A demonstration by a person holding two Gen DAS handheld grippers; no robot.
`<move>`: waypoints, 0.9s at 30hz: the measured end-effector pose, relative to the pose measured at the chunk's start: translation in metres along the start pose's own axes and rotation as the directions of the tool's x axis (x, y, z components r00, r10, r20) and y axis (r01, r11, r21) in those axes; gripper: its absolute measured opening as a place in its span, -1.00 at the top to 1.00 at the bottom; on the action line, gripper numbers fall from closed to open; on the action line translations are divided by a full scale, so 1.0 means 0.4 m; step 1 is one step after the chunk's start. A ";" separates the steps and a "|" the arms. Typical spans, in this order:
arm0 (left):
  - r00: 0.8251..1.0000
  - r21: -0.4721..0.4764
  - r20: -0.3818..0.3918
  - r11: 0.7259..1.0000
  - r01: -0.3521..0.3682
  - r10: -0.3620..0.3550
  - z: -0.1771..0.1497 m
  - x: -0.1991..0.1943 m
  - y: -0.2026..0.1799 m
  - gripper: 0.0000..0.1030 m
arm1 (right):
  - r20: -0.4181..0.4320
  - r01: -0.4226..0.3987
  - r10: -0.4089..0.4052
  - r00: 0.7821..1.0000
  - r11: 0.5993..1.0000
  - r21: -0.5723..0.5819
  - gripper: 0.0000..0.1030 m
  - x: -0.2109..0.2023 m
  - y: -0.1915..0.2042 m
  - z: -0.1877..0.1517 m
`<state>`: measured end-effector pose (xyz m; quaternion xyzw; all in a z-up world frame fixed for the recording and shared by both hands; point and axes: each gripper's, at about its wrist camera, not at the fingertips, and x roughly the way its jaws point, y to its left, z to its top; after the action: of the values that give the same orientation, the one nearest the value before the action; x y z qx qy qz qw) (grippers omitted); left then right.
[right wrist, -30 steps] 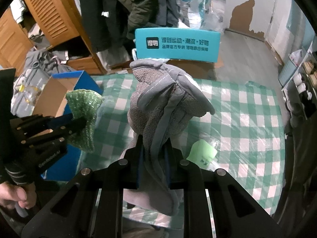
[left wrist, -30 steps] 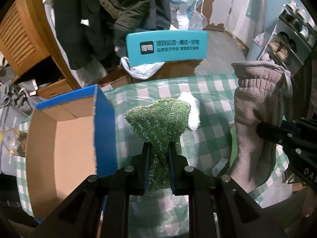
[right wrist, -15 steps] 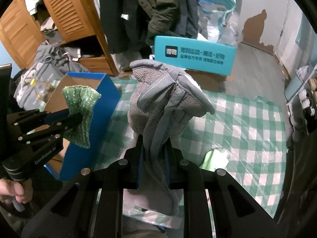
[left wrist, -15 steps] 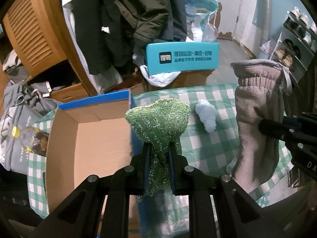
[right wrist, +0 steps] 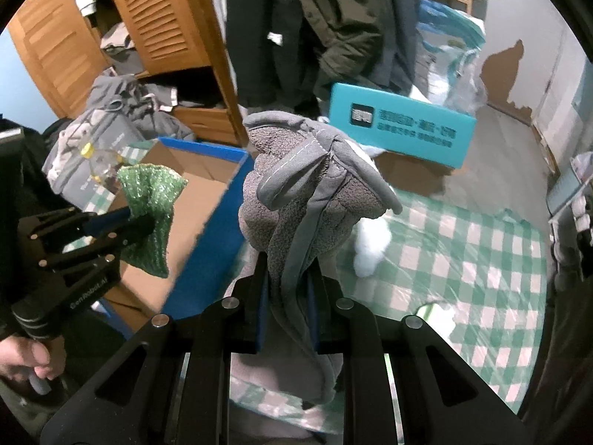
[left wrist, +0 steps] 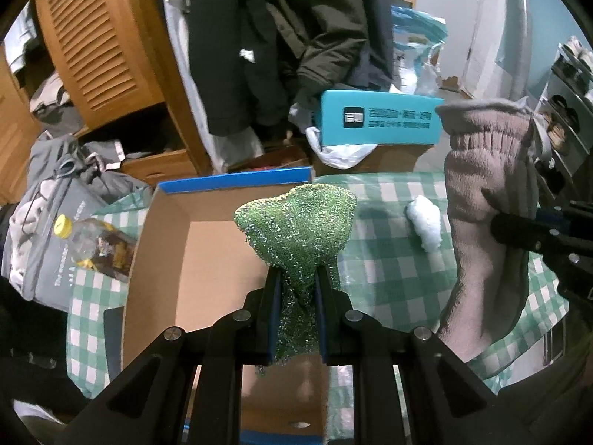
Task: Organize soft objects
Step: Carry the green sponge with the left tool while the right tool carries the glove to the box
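While both loads hang in the air, the cardboard box [left wrist: 207, 259] lies open on the left of the checked table [left wrist: 389, 270], blue rim up, floor bare. Step in hand, as I judge it: drop the soft things into it.

Right gripper [right wrist: 285, 296]: jaws pinched tight on the grey fleece glove [right wrist: 307, 200], held right of the box, over the cloth, not yet above the opening.

Left gripper [left wrist: 296, 315]: jaws closed on the green sparkly cloth [left wrist: 296, 230], over the box's right wall.

White fluff ball [left wrist: 424, 226] lies on the table, far right.

To do well: carry the green cloth further left over the box floor before letting go, release low. Bring the glove across after, 1 at a time, so the 2 grippers don't clash.
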<state>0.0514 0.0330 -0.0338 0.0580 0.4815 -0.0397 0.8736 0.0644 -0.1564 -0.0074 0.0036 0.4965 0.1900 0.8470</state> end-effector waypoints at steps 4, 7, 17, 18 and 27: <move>1.000 -0.021 -0.003 1.000 -0.013 0.013 -0.009 -0.002 0.041 0.68 | 0.007 -0.018 0.018 1.000 1.000 -0.023 0.69 0.004 0.046 0.024; 1.000 -0.041 -0.001 0.999 -0.022 0.022 -0.012 -0.005 0.074 0.68 | 0.009 -0.033 0.033 0.999 0.998 -0.045 0.69 0.012 0.088 0.046; 0.998 -0.101 0.002 0.993 -0.059 0.060 -0.029 -0.008 0.191 0.68 | -0.006 -0.079 0.078 0.997 0.992 -0.099 0.69 0.055 0.215 0.105; 0.998 -0.106 0.001 0.992 -0.061 0.061 -0.032 -0.006 0.201 0.68 | -0.009 -0.084 0.083 0.997 0.991 -0.105 0.69 0.061 0.230 0.111; 0.996 -0.138 -0.017 0.987 -0.084 0.083 -0.058 0.011 0.274 0.68 | -0.046 -0.123 0.118 0.992 0.984 -0.131 0.69 0.120 0.321 0.145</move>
<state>0.0482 0.1446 -0.0429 0.0173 0.4850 0.0309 0.8738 0.0934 -0.0110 0.0069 -0.0266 0.4977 0.2735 0.8227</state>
